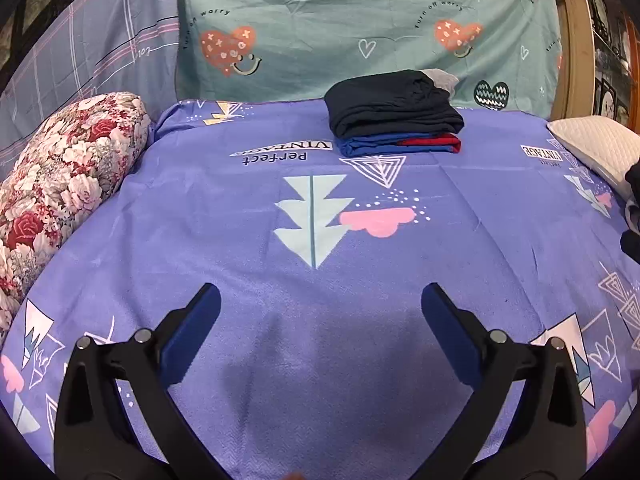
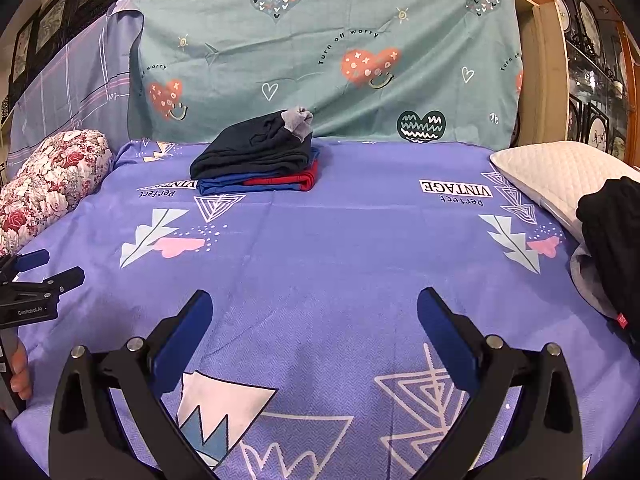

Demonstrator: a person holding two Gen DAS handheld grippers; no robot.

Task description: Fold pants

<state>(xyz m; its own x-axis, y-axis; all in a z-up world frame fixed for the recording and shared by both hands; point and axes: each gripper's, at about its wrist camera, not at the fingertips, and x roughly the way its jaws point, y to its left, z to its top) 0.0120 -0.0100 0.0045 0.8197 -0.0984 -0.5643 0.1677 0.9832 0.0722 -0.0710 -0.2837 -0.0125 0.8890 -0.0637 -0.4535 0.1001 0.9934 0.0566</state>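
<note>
A stack of folded pants sits at the back of the bed: dark navy pants point(image 1: 394, 102) on top of blue-and-red pants point(image 1: 398, 146); it also shows in the right wrist view point(image 2: 256, 150). A heap of unfolded black pants point(image 2: 614, 240) with a grey lining lies at the right edge, partly on a white pillow point(image 2: 556, 176); a sliver of it shows in the left wrist view point(image 1: 632, 208). My left gripper point(image 1: 320, 304) is open and empty above the sheet; it also shows in the right wrist view point(image 2: 48, 266). My right gripper point(image 2: 314, 308) is open and empty.
The purple printed bedsheet point(image 1: 320, 220) covers the bed. A floral bolster point(image 1: 60, 184) lies along the left edge. A teal heart-print cloth point(image 1: 360, 32) hangs behind the bed. Wooden shelving point(image 2: 592, 60) stands at the far right.
</note>
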